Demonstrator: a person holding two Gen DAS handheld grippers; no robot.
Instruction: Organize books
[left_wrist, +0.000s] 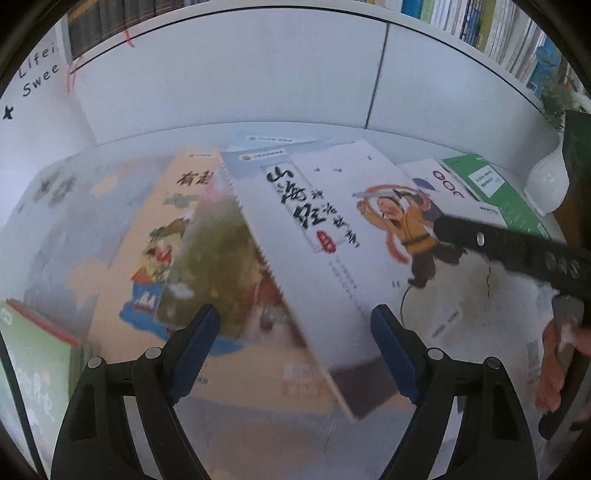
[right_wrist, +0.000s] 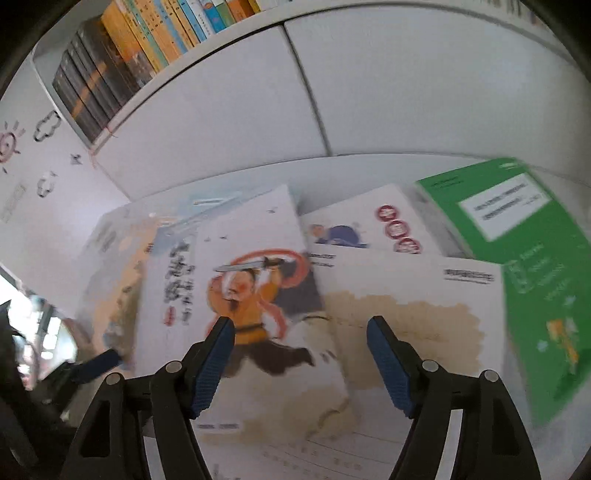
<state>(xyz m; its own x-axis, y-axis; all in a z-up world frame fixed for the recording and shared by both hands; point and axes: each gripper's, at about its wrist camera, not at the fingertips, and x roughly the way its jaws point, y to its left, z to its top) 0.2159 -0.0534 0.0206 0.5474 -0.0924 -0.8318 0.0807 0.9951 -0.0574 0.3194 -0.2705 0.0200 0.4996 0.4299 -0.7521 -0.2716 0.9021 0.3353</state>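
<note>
**Books still spread loose across the desk; sorting barely begun**

Several thin picture books lie overlapping at odd angles on the pale desk (left_wrist: 122, 138). Central is the white paperback with black brush lettering and a sword-waving figure in an orange tunic (left_wrist: 343, 221). It overlaps a peach-coloured illustrated book (left_wrist: 147, 236) to its left. On its right lie a cream-blotched white book (right_wrist: 406, 306), a white book with red roundels (right_wrist: 384, 225) and a green-covered workbook (right_wrist: 524, 251). No neat pile is visible, so nearly all the gathering appears to remain. The left hand-held gripper (left_wrist: 295, 350) hovers with jaws spread, over the white paperback's lower edge, gripping nothing. The right hand-held gripper (right_wrist: 301, 360) is likewise spread and empty above the orange-tunic figure. Upright volumes fill the shelf (right_wrist: 122, 70) above.
</note>
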